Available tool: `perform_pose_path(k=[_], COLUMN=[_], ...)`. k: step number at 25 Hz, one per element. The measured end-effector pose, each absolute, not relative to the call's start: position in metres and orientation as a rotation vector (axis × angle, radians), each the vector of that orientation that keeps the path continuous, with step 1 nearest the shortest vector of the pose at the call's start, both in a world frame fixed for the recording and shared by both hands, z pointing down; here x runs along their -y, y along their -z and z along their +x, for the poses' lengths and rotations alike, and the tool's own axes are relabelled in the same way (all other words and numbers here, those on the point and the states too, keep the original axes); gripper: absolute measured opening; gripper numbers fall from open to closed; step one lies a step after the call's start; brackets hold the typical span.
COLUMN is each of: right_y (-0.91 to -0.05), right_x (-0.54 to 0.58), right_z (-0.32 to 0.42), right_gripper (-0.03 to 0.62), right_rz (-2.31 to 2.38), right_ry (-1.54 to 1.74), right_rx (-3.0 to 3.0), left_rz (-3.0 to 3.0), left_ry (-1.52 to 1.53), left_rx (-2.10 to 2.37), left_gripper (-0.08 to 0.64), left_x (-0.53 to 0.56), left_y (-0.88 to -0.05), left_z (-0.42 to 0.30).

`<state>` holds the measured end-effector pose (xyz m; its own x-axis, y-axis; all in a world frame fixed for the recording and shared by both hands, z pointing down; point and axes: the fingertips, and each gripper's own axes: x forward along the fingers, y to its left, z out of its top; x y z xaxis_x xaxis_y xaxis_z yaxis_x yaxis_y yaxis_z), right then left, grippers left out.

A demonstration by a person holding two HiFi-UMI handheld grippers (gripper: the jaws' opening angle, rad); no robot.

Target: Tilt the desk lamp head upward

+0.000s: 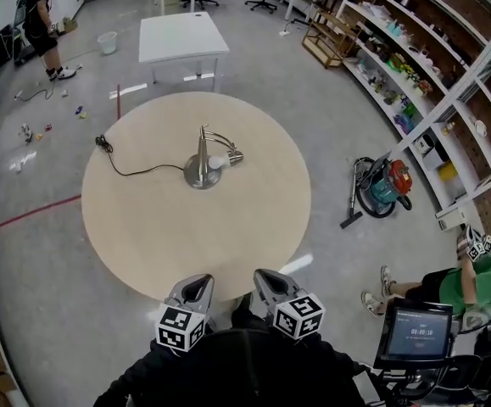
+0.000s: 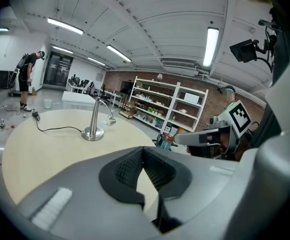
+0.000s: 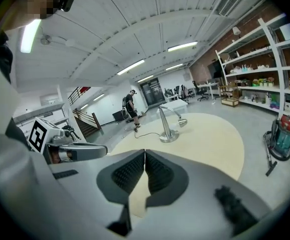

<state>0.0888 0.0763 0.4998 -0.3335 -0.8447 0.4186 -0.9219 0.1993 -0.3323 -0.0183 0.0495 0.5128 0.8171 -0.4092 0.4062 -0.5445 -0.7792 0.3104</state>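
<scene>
Approach: desk lamp (image 1: 203,166) untouched at the centre of the table (image 1: 135,244).
I hold left gripper (image 1: 198,285) and right gripper (image 1: 266,280) pressed together, empty, at the near rim because the drooping lamp head (image 1: 233,156) lies beyond reach.

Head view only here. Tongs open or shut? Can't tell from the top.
Observer: Both shut. The left tongs and right tongs each have pads together with nothing between them.
Operator: Lamp head pitch? Top-down tells me nothing.
Observer: Side-on in the right gripper view, the lamp head hangs off the end of the curved arm, angled down toward the table. It is not tilted up yet.
</scene>
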Motion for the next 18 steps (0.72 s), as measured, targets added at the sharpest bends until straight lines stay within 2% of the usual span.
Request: perform_pose_path(k=[10,18], right_y=[-0.497,-0.523], right_x=[-0.010,0.026], right_z=[0.148,0.150], right_gripper=[0.005,0.006], right_rz=[1.627,1.464], right_ry=[-0.855,-0.985], right_rx=[2.442,2.539], left_rz=[2.585,2.489], left_ry=[-0.524,-0.641], left_rx=[0.882,1.059], left_gripper=[0.008,0.011], left_x=[-0.007,0.005], left_y=[-0.496,-0.504], left_z=[0.030,0.027])
